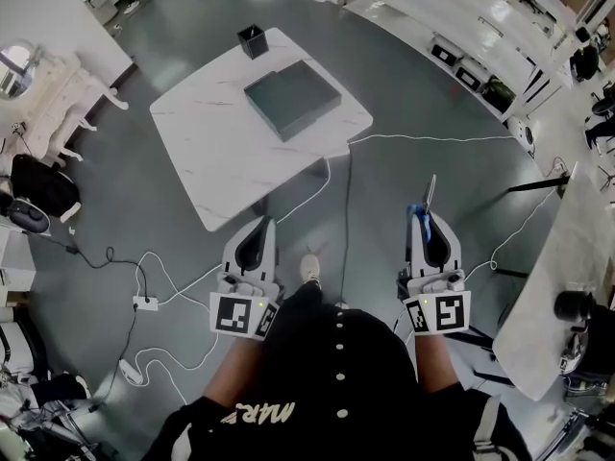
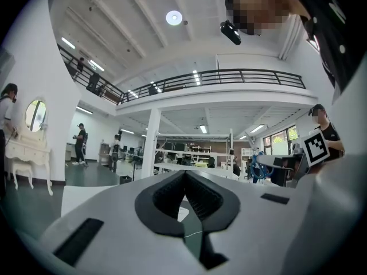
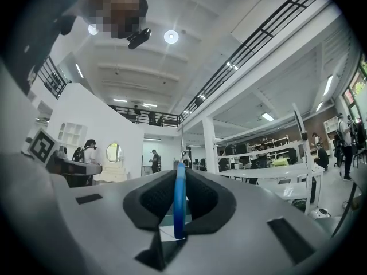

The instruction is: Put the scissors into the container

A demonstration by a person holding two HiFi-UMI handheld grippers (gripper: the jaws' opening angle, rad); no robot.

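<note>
My right gripper (image 1: 420,215) is shut on the scissors (image 1: 429,195), held over the floor short of the table. The blue handle is in the jaws and the metal blades point away from me. In the right gripper view the blue handle (image 3: 179,205) stands on edge between the pads of this gripper (image 3: 180,171). A white marble table (image 1: 226,161) lies ahead. A small black square container (image 1: 254,41) stands at its far corner, with a flat dark grey box (image 1: 293,97) beside it. My left gripper (image 1: 266,221) (image 2: 184,173) hangs near the table's front edge, shut and holding nothing.
White cables and a power strip (image 1: 145,303) lie on the grey floor between me and the table. A white dressing table (image 1: 48,89) stands at the left and a long white counter (image 1: 562,267) at the right. My shoe (image 1: 309,269) shows between the grippers.
</note>
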